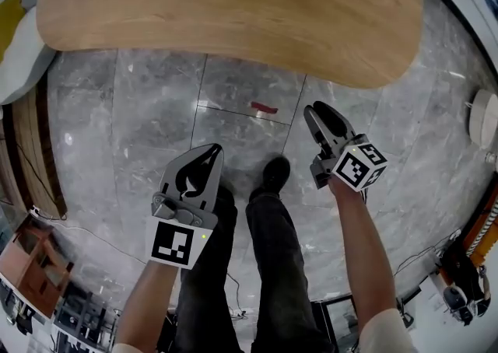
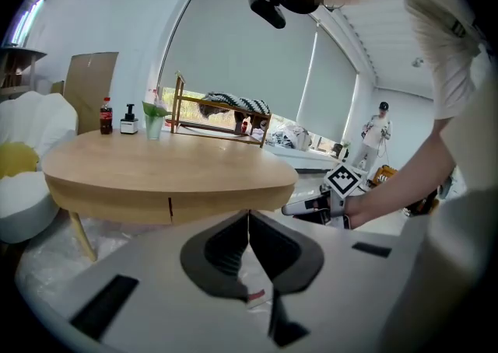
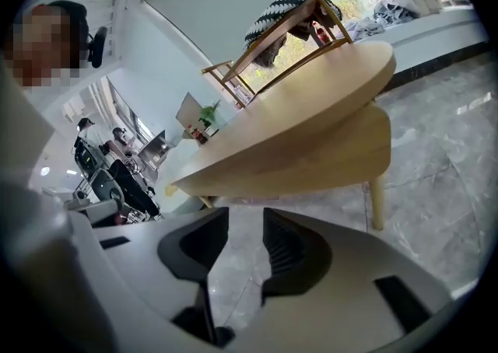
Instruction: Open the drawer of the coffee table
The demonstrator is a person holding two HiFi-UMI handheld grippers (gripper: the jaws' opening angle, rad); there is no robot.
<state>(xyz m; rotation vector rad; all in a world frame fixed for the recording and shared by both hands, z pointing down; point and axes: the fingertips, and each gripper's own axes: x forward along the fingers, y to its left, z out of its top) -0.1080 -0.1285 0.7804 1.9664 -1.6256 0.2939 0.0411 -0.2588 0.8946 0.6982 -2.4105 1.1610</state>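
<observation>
Left tool (image 1: 212, 149) closed, right tool (image 1: 315, 113) parted, coffee table (image 1: 233, 9) ahead.

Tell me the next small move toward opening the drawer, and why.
Probably carry the right gripper forward to the table's front edge. Its jaws stand apart and empty, short of the table and over the floor, while the left gripper is shut. A vertical seam in that edge suggests where it opens.
</observation>
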